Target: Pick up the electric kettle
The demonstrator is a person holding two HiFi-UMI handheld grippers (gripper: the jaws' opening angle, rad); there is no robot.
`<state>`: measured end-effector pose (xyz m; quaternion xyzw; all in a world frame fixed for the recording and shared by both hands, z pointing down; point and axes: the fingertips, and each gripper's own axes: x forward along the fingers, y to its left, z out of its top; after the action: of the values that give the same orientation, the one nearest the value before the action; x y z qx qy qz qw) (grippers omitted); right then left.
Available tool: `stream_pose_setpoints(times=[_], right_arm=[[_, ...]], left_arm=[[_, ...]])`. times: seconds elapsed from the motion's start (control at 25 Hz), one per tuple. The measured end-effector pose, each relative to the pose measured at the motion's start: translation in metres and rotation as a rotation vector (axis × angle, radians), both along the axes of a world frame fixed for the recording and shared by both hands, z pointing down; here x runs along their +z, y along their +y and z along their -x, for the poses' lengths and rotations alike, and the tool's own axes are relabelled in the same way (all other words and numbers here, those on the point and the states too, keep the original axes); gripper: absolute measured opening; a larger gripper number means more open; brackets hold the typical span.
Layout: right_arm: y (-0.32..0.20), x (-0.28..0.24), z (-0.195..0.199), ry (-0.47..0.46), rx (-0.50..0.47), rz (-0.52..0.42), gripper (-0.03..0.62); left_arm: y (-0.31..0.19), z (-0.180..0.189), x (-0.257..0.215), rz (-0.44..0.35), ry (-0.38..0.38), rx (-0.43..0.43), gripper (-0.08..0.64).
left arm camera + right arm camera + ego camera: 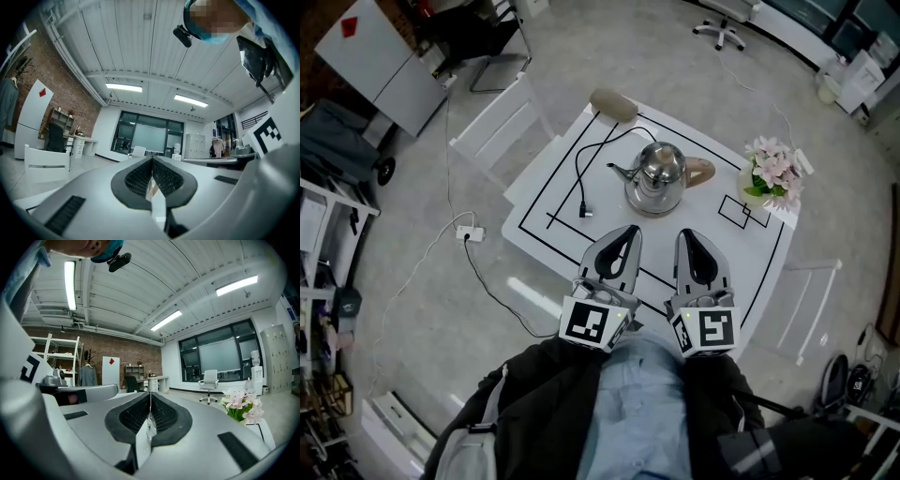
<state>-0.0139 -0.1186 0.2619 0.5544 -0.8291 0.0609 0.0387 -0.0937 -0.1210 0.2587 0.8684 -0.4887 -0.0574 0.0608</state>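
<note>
A shiny steel electric kettle (657, 176) with a tan handle and a left-pointing spout stands near the middle of the white table (559, 235). Its black cord (582, 164) loops left, the plug lying on the table. Both grippers hover over the table's near edge, side by side, short of the kettle. My left gripper (627, 232) is shut with nothing in it, its pads (140, 177) meeting. My right gripper (689, 234) is likewise shut and empty. Neither gripper view shows the kettle; both look level across the room.
A pot of pink flowers (772, 174) sits at the table's right side, also seen in the right gripper view (243, 405). White chairs (500, 122) stand at the table's left and right (806, 291). A power strip with a cable (470, 233) lies on the floor at left.
</note>
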Motion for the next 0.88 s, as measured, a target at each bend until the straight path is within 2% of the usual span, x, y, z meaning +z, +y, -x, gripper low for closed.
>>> stream_pose_setpoints(times=[0.32, 0.68, 0.88], right_arm=[[-0.019, 0.005, -0.016, -0.019, -0.004, 0.011, 0.017], [-0.037, 0.041, -0.027, -0.019, -0.039, 0.075, 0.018], [-0.044, 0.069, -0.037, -0.013, -0.046, 0.137, 0.017]], left_arm=[[-0.019, -0.017, 0.001, 0.000, 0.000, -0.002, 0.008], [-0.036, -0.023, 0.025, 0.051, -0.002, -0.049, 0.008], [-0.041, -0.025, 0.054, 0.131, -0.014, -0.074, 0.008]])
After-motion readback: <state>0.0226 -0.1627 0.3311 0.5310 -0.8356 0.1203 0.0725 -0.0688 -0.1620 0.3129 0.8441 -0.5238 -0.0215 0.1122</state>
